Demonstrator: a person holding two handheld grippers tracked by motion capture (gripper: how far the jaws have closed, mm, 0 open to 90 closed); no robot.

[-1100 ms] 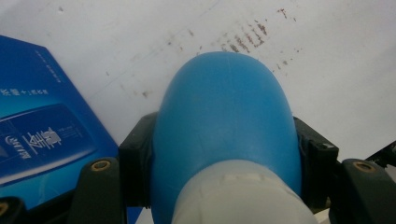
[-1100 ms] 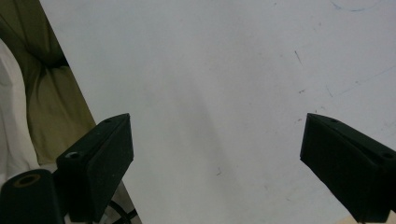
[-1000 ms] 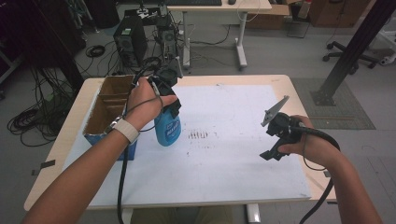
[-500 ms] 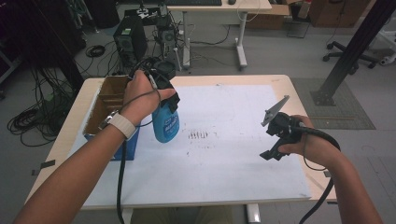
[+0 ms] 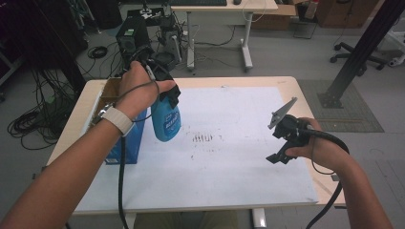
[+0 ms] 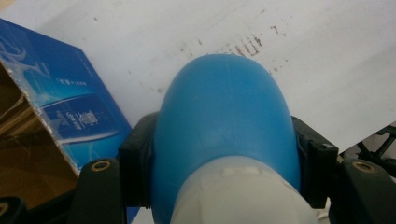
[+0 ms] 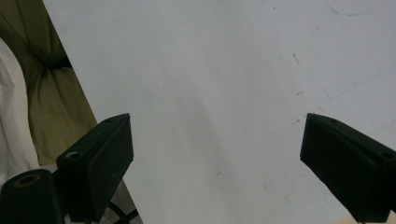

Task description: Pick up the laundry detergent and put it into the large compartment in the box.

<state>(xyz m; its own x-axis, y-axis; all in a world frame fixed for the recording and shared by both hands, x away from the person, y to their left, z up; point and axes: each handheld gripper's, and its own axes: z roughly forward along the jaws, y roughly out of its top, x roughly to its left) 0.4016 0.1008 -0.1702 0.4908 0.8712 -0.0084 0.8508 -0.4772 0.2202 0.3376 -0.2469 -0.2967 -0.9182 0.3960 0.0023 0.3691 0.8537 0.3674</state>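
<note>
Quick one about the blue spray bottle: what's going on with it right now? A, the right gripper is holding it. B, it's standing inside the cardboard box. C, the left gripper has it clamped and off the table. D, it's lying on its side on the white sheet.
C: the left gripper has its jaws pressed on both sides of the blue spray bottle, which hangs above the white sheet.

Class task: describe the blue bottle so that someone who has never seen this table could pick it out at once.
Start at the white sheet covering the table. At its left edge stands a blue box. Just right of it, the blue bottle hangs in the left hand-held gripper: rounded, off the table.
</note>
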